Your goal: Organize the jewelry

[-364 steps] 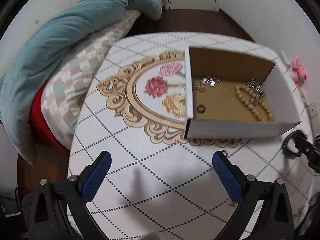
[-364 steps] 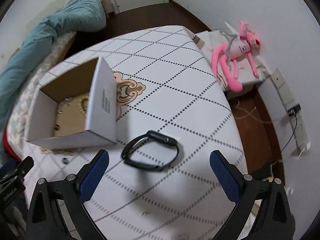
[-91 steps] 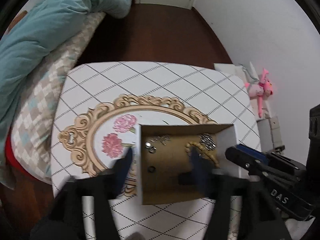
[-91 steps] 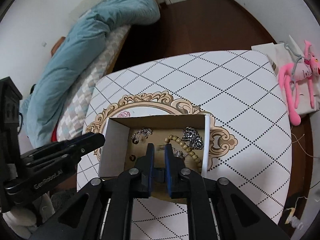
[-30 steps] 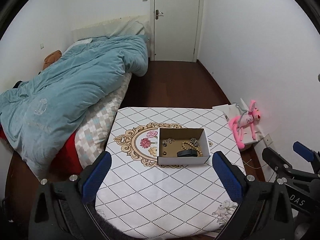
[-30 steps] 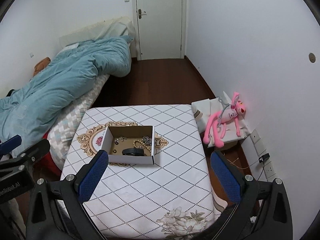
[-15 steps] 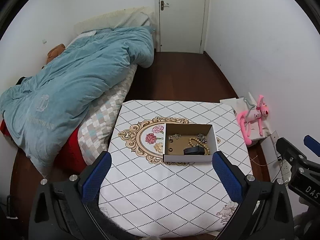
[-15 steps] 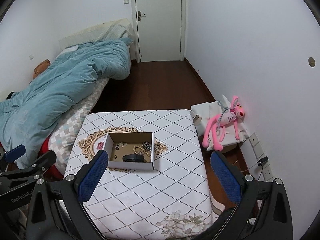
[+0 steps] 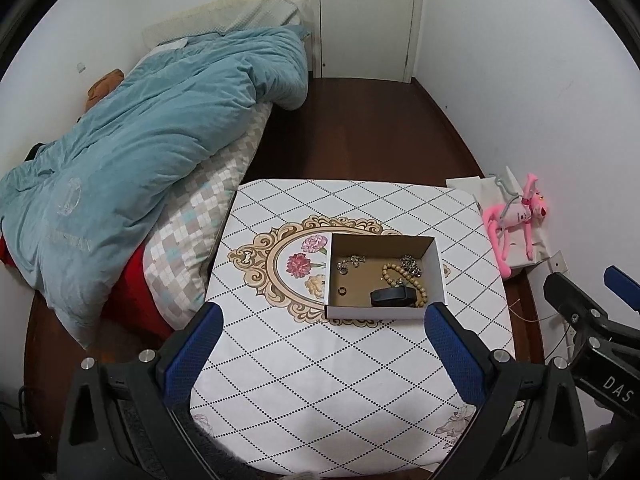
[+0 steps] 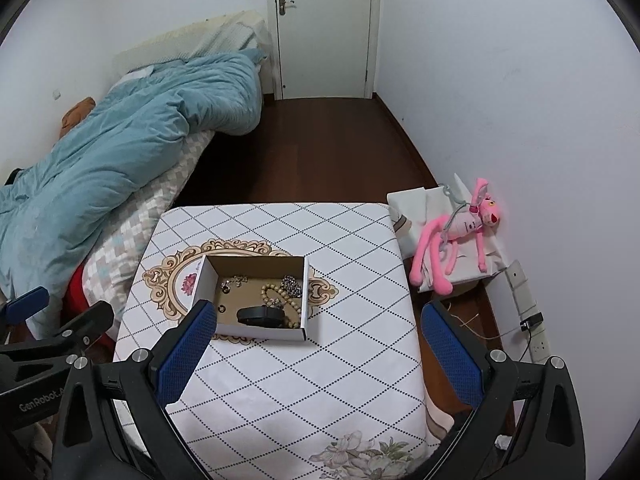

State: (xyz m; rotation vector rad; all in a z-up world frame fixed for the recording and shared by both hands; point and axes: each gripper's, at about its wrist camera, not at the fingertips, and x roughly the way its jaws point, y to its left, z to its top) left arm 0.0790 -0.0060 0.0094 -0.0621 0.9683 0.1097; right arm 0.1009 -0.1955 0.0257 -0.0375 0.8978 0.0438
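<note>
Bedroom table (image 9: 320, 380) with patterned cloth: a cardboard box (image 9: 384, 313) near its centre holds a black watch (image 9: 394, 297), bead bracelet (image 9: 390, 270) and chains. Left gripper (image 9: 332, 360) and right gripper (image 10: 320, 354) are held wide apart, empty, over the near edge.

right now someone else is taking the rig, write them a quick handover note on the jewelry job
Left hand-held gripper: open, empty, held high and back from the table.
Right hand-held gripper: open, empty, also pulled back.
The cardboard box sits on the table by the floral medallion. Inside it: black watch at the front, wooden bead bracelet, silver chain, a small silver piece and a ring.
Done: no jewelry can be seen lying loose on the table outside the box.
Left: nothing obvious; check the box contents up close if needed.
</note>
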